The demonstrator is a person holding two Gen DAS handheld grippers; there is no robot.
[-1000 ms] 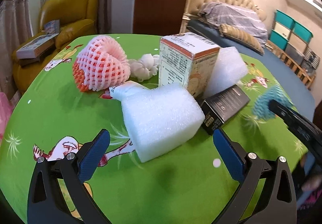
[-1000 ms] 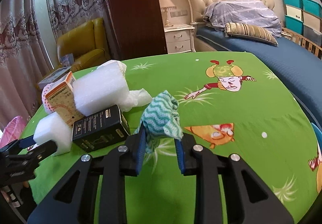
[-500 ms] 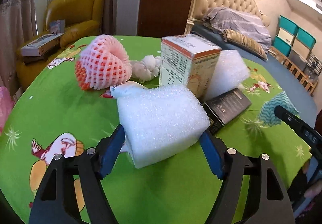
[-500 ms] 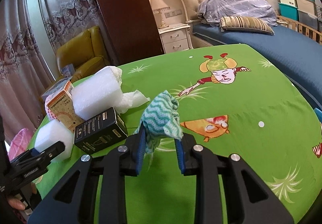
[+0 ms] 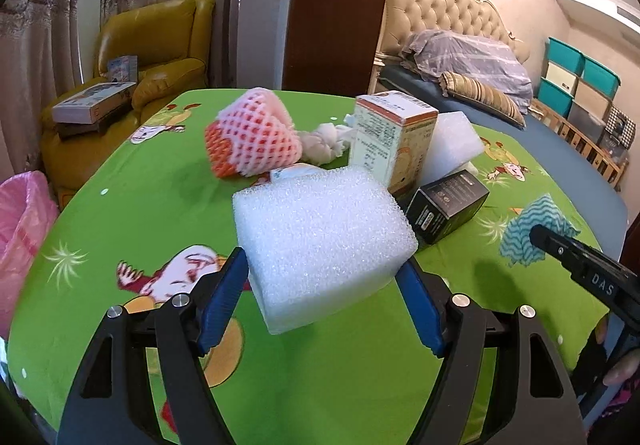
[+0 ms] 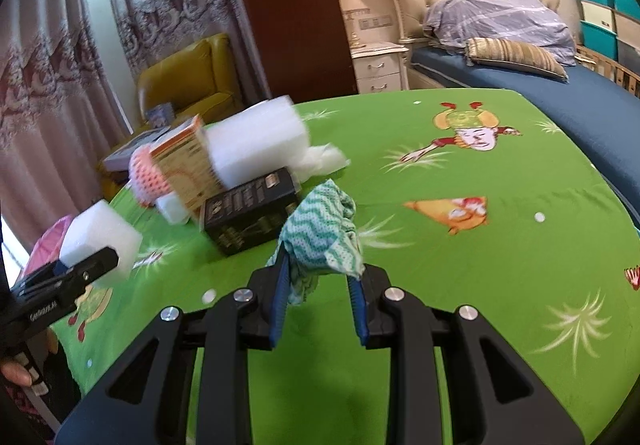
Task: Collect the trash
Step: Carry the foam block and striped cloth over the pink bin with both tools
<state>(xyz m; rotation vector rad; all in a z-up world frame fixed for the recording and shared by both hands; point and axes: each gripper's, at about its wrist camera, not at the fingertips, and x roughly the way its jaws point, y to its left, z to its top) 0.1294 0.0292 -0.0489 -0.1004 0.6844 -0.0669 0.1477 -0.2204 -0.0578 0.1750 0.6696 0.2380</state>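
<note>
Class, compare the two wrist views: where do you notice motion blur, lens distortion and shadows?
Left wrist view: the red-netted fruit is smeared, the foam block sharp; the table edge bows. Right wrist view: the cardboard box and rear foam blur; a soft shadow lies under the wavy cloth.

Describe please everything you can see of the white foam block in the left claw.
The foam block is a white, chunky, roughly box-shaped piece with a coarse, porous surface and rounded corners. It looks light and soft. It sits tilted between the blue pads of the left claw, which press on its two sides, and it appears lifted clear of the green tablecloth. In the right wrist view the same block shows at the tip of that claw. Nothing else seems to touch it.
</note>
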